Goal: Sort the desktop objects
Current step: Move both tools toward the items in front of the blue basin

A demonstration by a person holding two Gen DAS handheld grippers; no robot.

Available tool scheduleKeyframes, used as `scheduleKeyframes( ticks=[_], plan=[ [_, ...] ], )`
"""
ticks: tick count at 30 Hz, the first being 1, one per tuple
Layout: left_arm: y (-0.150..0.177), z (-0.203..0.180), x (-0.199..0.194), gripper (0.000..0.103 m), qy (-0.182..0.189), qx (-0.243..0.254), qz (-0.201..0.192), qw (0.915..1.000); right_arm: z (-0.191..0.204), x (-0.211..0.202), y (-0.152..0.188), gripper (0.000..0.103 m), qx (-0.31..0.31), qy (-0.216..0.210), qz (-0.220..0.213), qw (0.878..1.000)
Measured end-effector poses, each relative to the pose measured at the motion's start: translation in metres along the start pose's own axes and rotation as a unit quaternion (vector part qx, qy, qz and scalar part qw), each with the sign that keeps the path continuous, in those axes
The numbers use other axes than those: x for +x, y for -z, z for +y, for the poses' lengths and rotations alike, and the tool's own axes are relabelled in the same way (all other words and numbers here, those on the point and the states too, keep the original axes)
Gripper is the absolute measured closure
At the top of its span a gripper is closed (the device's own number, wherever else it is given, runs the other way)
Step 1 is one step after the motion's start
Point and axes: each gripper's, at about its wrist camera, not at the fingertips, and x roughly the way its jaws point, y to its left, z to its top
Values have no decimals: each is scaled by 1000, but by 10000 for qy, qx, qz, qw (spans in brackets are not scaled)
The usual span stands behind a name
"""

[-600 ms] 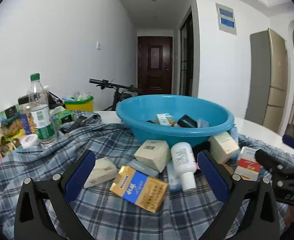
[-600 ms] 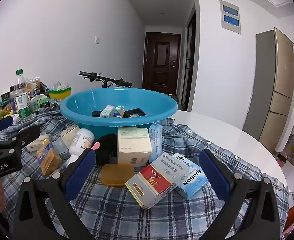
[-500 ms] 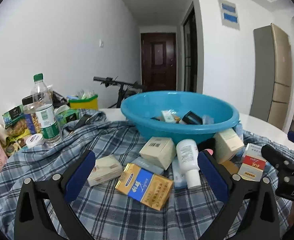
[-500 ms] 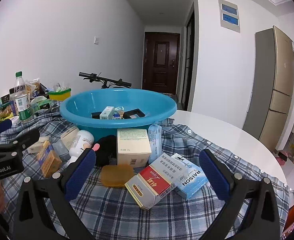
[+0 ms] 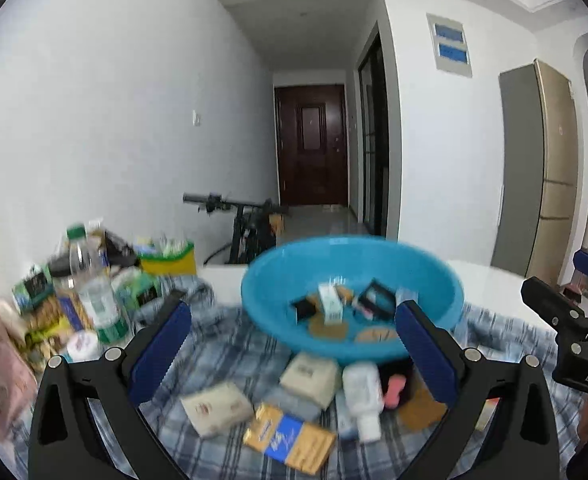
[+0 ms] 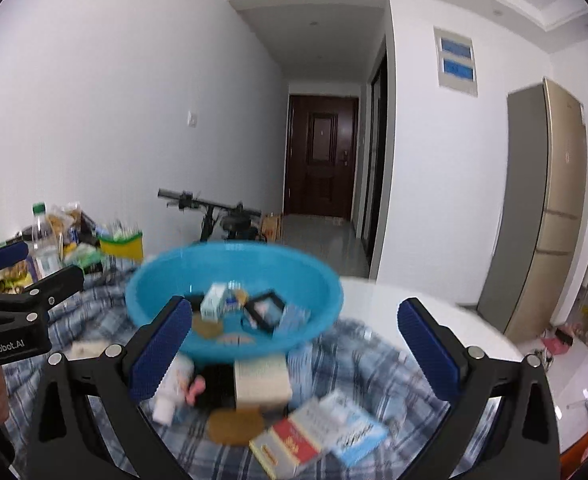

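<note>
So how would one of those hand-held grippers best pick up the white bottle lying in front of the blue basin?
Probably across the middle of the white bottle's body, coming down from above. It lies on its side on the plaid cloth, cap toward the camera, so its rounded flanks face left and right. The left hand-held gripper is open; boxes crowd the bottle closely, leaving the top freest.

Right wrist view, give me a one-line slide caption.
Open right gripper above boxes on plaid cloth, facing blue basin already holding items.
</note>
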Motion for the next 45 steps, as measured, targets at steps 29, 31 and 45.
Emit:
scheduleKeyframes(
  ticks=[29,31,45],
  plan=[
    [-64,-25,23,0,134,585,917,9940,-14,15,-65,0,29,-289,629,9976],
    [-51,-23,31,0,222,496,1108,9924,-17,18,-56,0,103,-305,756,9966],
    [31,-30,57,0,406,539,1962,9782,-10,31,-6,0,47,-391,1400,9894]
  ],
)
